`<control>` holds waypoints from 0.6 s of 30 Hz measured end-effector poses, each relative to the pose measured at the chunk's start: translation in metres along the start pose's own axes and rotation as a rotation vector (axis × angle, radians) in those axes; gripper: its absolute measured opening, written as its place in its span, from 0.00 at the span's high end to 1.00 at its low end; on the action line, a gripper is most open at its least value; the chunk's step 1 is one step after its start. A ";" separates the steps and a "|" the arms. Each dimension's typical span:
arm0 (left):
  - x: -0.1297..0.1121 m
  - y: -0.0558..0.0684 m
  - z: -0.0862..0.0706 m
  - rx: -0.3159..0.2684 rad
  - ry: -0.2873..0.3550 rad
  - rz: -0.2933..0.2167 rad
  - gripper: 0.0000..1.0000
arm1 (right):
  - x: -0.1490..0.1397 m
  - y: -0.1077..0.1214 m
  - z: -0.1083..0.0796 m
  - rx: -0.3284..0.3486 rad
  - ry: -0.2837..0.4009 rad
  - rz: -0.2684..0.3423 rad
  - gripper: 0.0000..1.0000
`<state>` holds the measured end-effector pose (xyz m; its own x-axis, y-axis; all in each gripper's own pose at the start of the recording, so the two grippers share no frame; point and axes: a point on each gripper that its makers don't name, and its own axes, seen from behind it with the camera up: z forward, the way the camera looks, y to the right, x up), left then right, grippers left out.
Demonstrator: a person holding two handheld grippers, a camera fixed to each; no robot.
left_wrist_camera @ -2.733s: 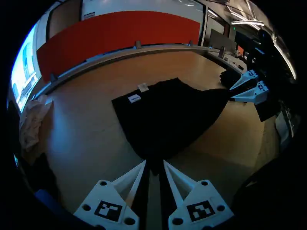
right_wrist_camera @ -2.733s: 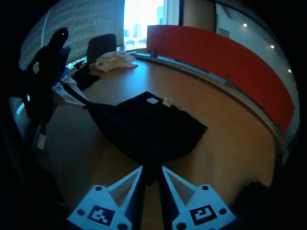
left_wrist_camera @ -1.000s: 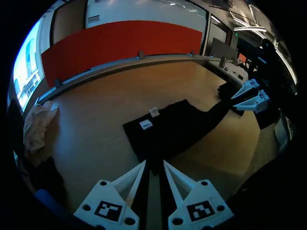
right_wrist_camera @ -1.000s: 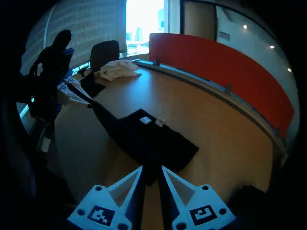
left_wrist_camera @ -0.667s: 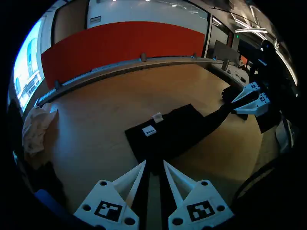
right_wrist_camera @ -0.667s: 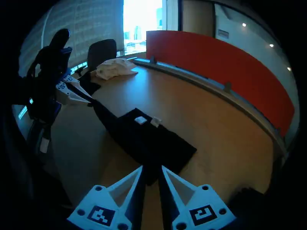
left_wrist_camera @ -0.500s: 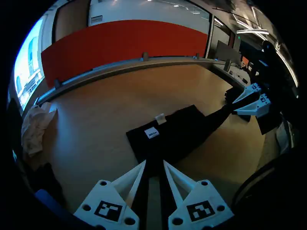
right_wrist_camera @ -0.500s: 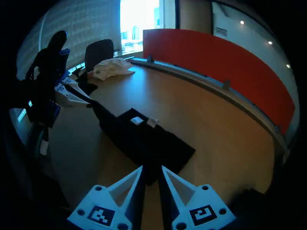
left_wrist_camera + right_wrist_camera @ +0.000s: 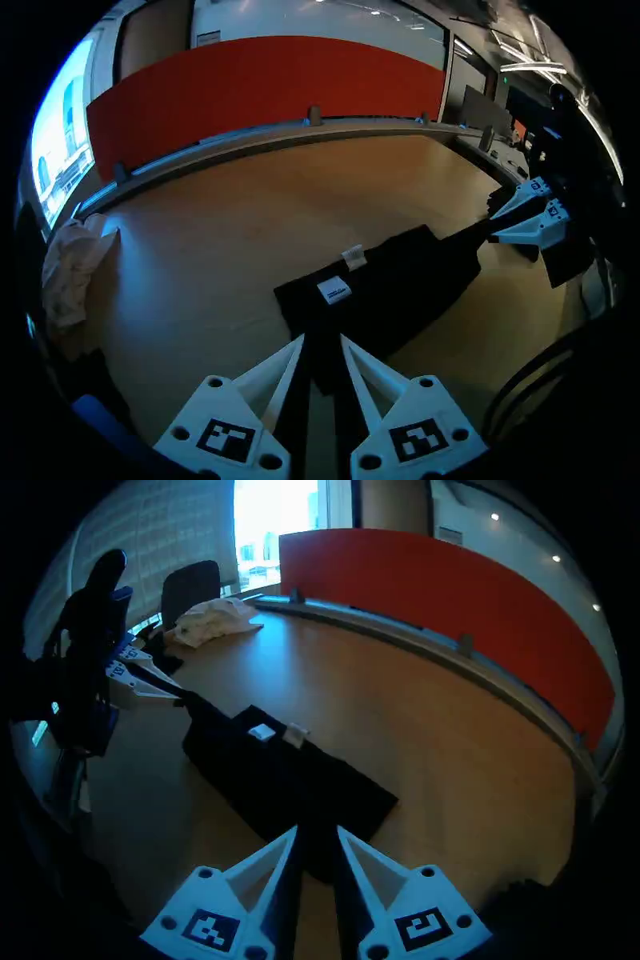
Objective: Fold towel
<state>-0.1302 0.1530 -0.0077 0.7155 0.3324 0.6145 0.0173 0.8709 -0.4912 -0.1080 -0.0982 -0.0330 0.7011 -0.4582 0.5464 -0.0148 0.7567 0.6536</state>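
A black towel (image 9: 400,276) with two white tags (image 9: 334,290) lies in a long folded strip on the wooden table (image 9: 224,232). My left gripper (image 9: 322,342) is shut on its near corner at the bottom of the left gripper view. My right gripper (image 9: 490,228) pinches the far right corner there, held by a dark-sleeved person. In the right gripper view my right gripper (image 9: 318,830) is shut on the towel (image 9: 272,780), and the left gripper (image 9: 178,694) holds the far left corner. The stretch of edge between the two grippers is raised and taut.
A red partition (image 9: 264,80) runs along the table's far edge behind a metal rail. A crumpled white cloth (image 9: 210,616) lies at the table's end beside a dark office chair (image 9: 189,582). Bright windows (image 9: 276,528) stand behind.
The towel has come down from hanging spread to lying flatter on the table. Its tags have drifted nearer to both grippers. Both grippers keep their hold on the corners.
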 end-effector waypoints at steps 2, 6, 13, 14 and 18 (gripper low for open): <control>0.000 -0.001 0.002 0.000 -0.001 -0.003 0.85 | -0.001 0.001 0.003 0.000 -0.003 0.004 0.80; -0.004 -0.004 0.009 0.005 -0.006 -0.008 0.85 | -0.006 0.003 0.010 0.002 -0.016 0.016 0.80; -0.011 -0.006 0.029 0.010 -0.019 -0.020 0.85 | -0.017 0.010 0.026 -0.004 -0.048 0.034 0.80; -0.011 -0.006 0.032 0.011 -0.020 -0.022 0.85 | -0.019 0.011 0.029 -0.006 -0.052 0.037 0.80; -0.015 -0.008 0.043 0.016 -0.029 -0.020 0.85 | -0.025 0.015 0.038 -0.006 -0.069 0.060 0.79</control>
<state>-0.1708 0.1567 0.0137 0.6942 0.3248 0.6423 0.0205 0.8831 -0.4687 -0.1527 -0.0933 -0.0164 0.6484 -0.4430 0.6191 -0.0504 0.7864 0.6156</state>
